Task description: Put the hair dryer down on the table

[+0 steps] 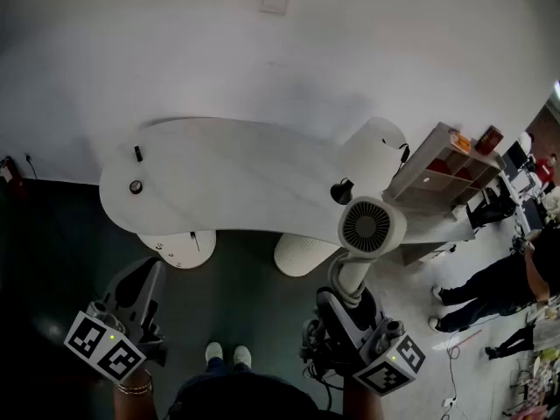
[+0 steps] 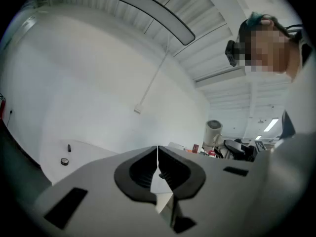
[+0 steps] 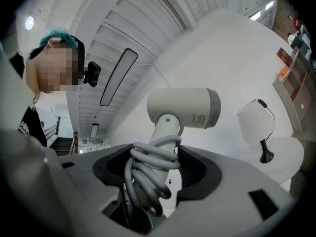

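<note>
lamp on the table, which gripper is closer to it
Right. The right gripper, holding the hair dryer, is in front of the table's right end, where the lamp stands; the left gripper is off its left end, well away.

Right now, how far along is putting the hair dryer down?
Done: the right gripper clamps the hair dryer by its cord-wrapped handle. In hand: it is held in the air by the white table. Left: setting it on the table and letting go.

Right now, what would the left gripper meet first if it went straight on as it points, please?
Probably the white wall: the left gripper would pass above the table; depth is unclear.
</note>
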Demonstrator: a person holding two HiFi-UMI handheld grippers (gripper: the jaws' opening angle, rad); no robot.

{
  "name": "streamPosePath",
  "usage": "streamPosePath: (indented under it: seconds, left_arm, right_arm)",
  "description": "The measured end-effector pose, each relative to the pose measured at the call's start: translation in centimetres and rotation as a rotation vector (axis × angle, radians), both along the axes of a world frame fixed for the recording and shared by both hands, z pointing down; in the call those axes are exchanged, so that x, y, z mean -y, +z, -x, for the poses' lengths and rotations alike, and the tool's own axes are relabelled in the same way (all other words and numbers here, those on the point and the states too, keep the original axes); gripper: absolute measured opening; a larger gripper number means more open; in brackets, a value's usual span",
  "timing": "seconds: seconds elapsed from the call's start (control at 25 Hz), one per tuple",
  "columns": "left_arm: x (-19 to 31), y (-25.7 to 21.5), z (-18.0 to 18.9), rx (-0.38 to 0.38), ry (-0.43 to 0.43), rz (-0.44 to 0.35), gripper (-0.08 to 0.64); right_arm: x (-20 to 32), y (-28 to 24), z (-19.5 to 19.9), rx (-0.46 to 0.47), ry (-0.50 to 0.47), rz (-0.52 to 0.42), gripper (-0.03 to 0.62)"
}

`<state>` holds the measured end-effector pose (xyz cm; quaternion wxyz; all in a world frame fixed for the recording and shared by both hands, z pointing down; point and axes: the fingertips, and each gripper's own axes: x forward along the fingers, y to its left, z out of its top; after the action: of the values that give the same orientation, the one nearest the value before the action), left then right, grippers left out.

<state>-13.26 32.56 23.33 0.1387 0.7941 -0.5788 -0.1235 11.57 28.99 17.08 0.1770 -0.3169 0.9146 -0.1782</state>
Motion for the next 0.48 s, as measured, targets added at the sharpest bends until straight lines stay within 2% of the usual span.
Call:
streamPosePath:
  seconds: [0.28, 0.48]
  left_arm:
    - [0.3, 0.1, -0.3, 0.009, 0.009, 0.002, 0.018]
    - [0.4, -0.1, -0.7, 0.012, 0.032, 0.005, 0.018]
  right_arm:
    - [0.0, -0.1, 0.0, -0.007, -0.004, -0.001, 0.287]
    - [-0.3, 1.0, -0.7, -0.049, -0.042, -0.032, 0.287]
